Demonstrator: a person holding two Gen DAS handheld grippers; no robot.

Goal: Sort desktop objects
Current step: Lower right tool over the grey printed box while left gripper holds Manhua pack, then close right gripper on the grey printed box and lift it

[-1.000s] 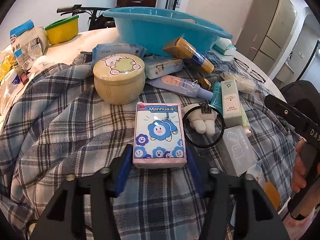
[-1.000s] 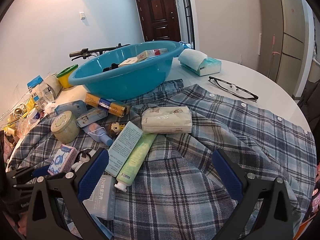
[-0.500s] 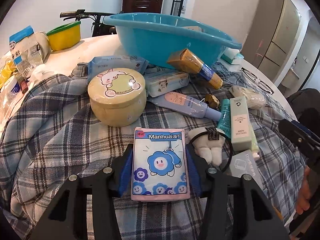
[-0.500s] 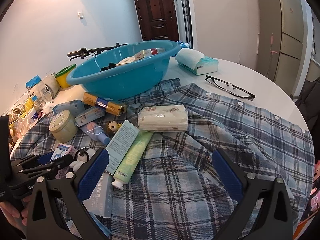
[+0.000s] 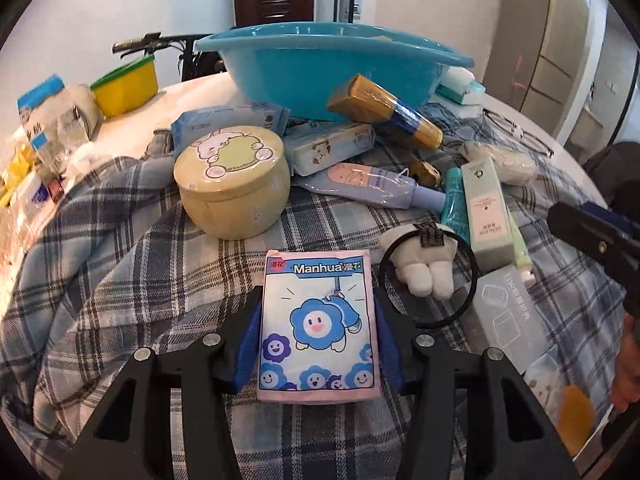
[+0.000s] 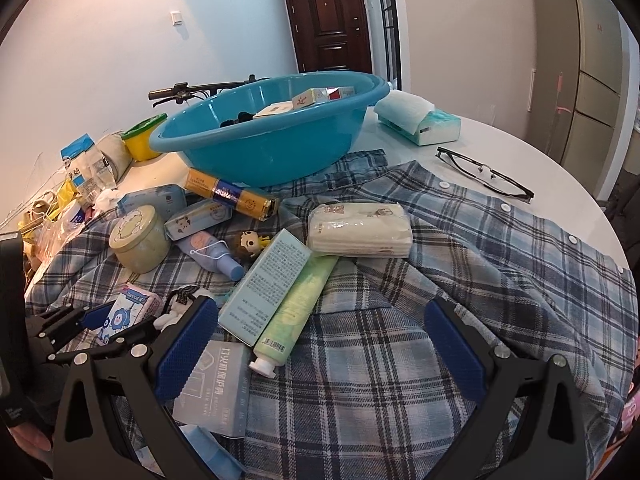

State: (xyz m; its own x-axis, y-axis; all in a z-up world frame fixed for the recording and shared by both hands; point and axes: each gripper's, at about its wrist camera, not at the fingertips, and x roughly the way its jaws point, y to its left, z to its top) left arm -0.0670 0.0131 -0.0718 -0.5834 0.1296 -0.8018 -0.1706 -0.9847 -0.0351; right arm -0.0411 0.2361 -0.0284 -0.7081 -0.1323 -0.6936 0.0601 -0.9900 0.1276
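A: What does the left gripper (image 5: 318, 344) hold at the bottom centre?

B: Its blue pads pinch the Manhua tissue pack (image 5: 318, 320) on the plaid shirt (image 5: 120, 264).

A: And the right gripper (image 6: 320, 344)?

B: Jaws spread wide. Farther up stands the blue basin (image 6: 276, 140).

Home interior, wooden entry door (image 6: 326, 20), bicycle handlebar (image 6: 200, 89), tall wardrobe (image 6: 592, 80)
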